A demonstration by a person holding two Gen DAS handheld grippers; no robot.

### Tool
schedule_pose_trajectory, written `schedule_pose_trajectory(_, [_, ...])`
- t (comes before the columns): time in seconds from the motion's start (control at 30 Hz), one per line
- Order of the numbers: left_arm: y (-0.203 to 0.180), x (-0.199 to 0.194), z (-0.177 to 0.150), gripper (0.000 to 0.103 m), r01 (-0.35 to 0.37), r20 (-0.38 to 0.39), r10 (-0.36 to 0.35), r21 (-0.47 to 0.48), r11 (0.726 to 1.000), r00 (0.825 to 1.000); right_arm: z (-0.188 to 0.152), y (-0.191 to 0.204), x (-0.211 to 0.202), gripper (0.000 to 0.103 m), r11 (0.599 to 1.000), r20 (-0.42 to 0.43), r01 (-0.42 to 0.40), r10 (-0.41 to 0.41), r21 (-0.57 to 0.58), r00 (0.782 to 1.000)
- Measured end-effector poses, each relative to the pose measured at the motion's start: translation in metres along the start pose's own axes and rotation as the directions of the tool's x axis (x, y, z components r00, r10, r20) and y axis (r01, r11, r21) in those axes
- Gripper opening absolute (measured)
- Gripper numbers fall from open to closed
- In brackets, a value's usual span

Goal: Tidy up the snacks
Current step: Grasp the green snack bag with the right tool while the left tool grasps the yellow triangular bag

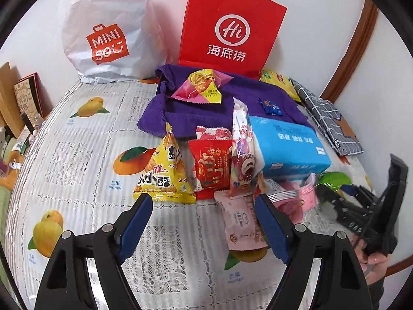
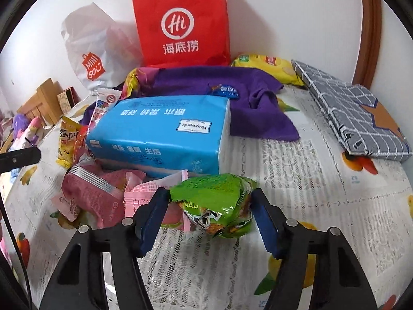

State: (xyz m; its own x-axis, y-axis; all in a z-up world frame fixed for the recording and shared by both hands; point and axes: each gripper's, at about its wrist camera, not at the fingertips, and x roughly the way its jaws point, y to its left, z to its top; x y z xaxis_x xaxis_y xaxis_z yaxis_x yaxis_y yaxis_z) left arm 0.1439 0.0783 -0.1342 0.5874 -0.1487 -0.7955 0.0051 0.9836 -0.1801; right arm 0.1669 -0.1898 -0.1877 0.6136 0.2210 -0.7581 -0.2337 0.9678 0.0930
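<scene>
Snacks are lying heaped on a fruit-print tablecloth [image 2: 296, 170]. A green snack packet [image 2: 219, 201] is sitting between the blue pads of the right gripper [image 2: 210, 217]; both pads are touching its ends, so the tongs are clenching it. The left gripper [image 1: 204, 222] is hanging released, with a pale pink packet [image 1: 242, 222] lying between its pads, untouched, and a yellow triangular packet [image 1: 165, 170] just beyond its left pad. Behind the pile a blue tissue pack [image 2: 160, 134] is resting beside a purple cloth [image 2: 258, 98]. A red paper bag [image 2: 183, 23] is showing "Hi" and "海底捞"; a white plastic bag [image 1: 105, 33] is reading "MINISO".
</scene>
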Motion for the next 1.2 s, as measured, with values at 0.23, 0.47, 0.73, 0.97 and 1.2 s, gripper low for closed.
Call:
schedule_pose_trajectory(0.23, [0.006,0.021,0.012,0.08,-0.066,0.001,0.066,-0.01,0.998,0.998,0.001,-0.001,0.0,0.064,1.0,0.006,-0.018,0.018,0.005,1.0])
schedule_pose_trajectory(0.47, [0.022,0.047,0.033,0.08,-0.183,-0.018,0.183,-0.04,0.982,0.983,0.002,-0.007,0.004,0.064,0.998,-0.012,-0.042,0.042,0.039,0.999])
schedule_pose_trajectory(0.73, [0.031,0.061,0.025,0.072,-0.132,-0.009,0.132,-0.073,0.989,0.991,0.001,-0.007,0.004,0.065,0.998,-0.014,-0.042,0.043,0.041,0.999])
schedule_pose_trajectory(0.97, [0.026,0.057,0.022,0.055,-0.145,0.018,0.145,-0.039,0.989,0.989,0.0,-0.007,0.005,0.065,0.998,-0.022,-0.037,0.038,0.047,0.999])
schedule_pose_trajectory(1.2, [0.037,0.053,0.026,0.055,-0.126,0.035,0.129,-0.092,0.988,0.991,-0.001,-0.008,0.005,0.065,0.998,-0.023,-0.035,0.037,0.052,0.999])
